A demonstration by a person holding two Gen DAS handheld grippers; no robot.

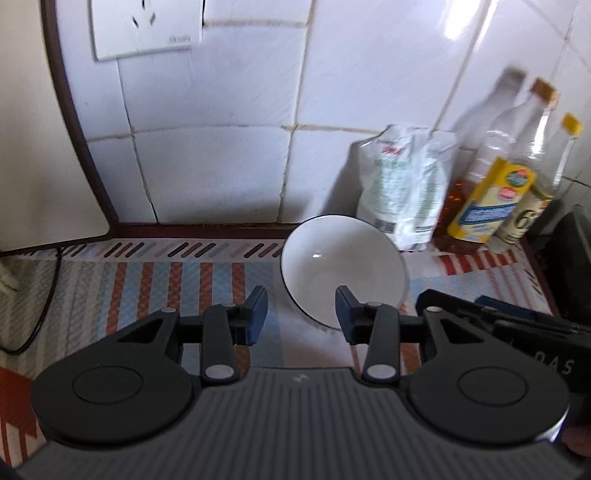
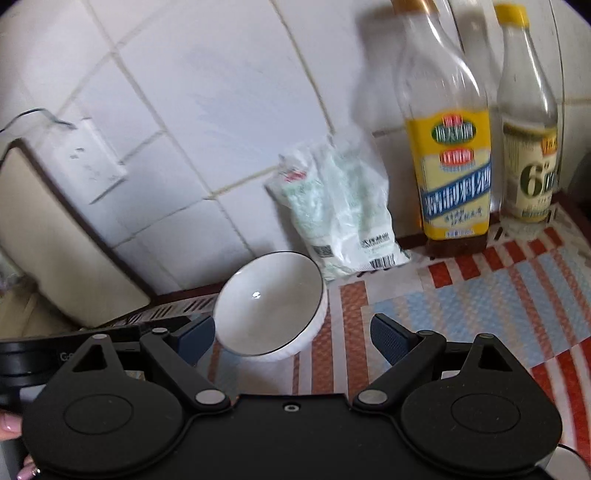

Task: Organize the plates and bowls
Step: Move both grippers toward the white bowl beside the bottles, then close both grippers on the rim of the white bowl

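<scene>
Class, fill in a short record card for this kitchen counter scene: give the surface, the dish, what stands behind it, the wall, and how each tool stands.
surface: striped mat
dish: white bowl, dark rim, empty, upright on the mat
behind bowl: white pouch leaning at the wall; bottles beside it
wall: white tiles, socket
left tool: open, empty, one finger in front of the bowl
right tool: wide open, empty, bowl ahead

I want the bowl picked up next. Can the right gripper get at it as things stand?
Probably yes. The right gripper is open, the white bowl lies just ahead with nothing between, though the left gripper crowds the bowl's other side.
</scene>
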